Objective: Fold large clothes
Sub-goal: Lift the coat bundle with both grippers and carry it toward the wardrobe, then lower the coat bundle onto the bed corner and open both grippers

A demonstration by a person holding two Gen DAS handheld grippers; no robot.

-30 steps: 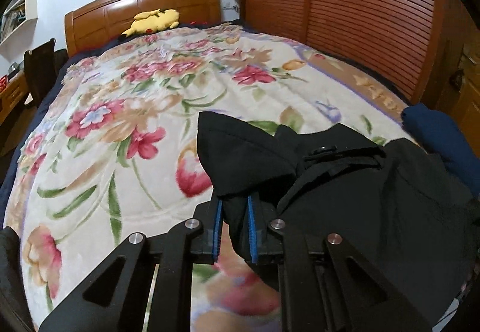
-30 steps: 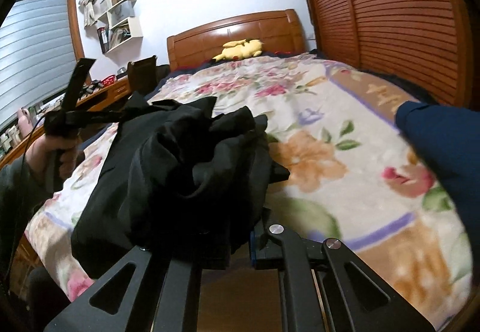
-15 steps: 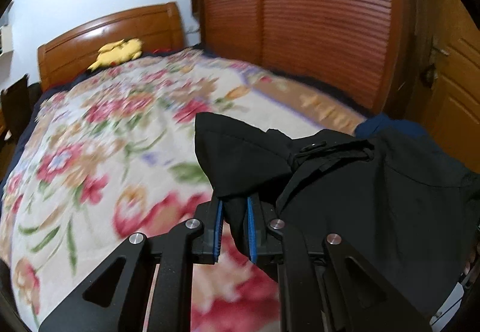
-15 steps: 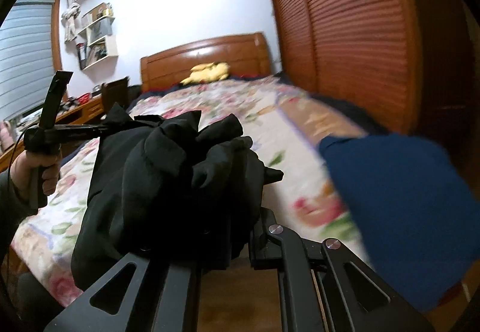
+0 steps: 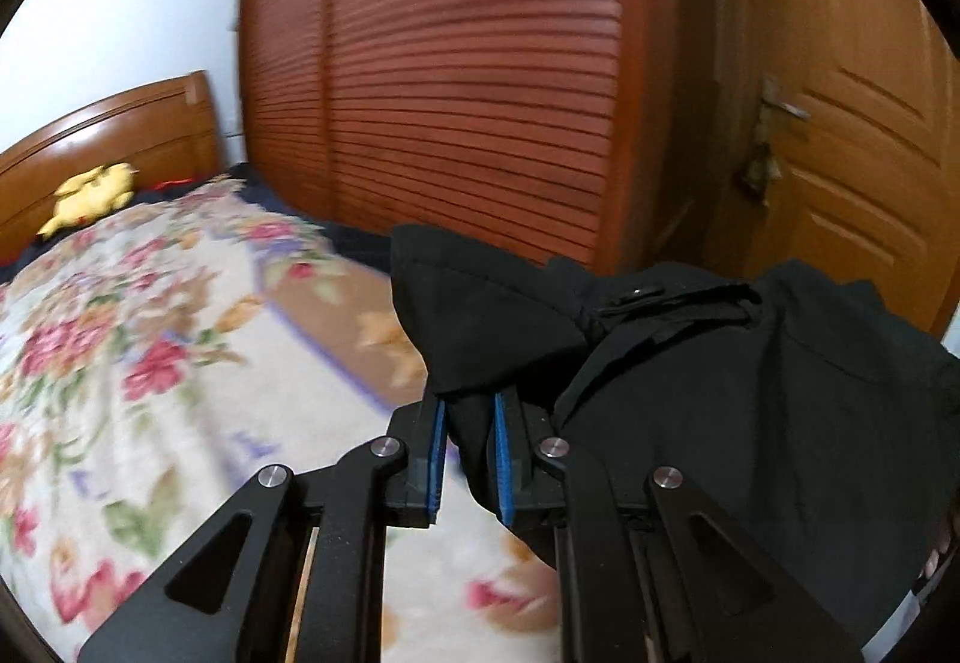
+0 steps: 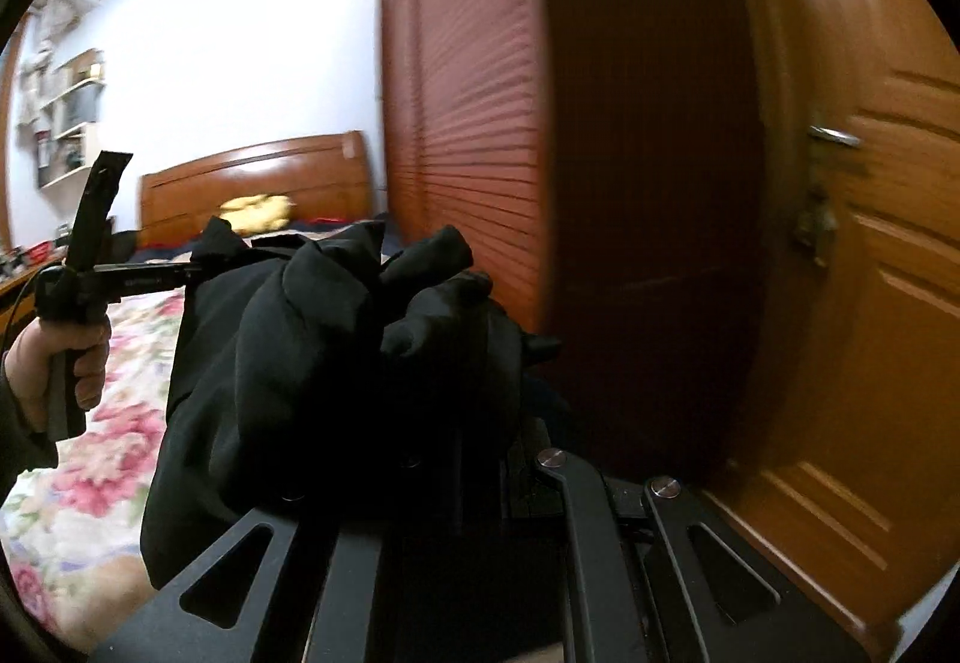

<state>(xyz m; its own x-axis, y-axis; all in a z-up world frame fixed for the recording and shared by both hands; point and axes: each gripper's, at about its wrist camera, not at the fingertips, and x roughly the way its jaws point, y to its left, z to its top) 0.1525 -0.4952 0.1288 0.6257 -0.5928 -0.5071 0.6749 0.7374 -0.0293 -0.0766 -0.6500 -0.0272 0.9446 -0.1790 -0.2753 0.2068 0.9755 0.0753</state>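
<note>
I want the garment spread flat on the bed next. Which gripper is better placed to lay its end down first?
Left, probably: the left gripper pinches the black garment over the floral bedspread; the right gripper faces the wardrobe.

Materials / finish
Black garment between blue rubbery pads: matt woven cloth. Wardrobe beyond fingertips: glossy slatted wood.

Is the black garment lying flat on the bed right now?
No. The black garment hangs bunched in the air, gripped by the left gripper and the right gripper, above the floral bedspread.
</note>
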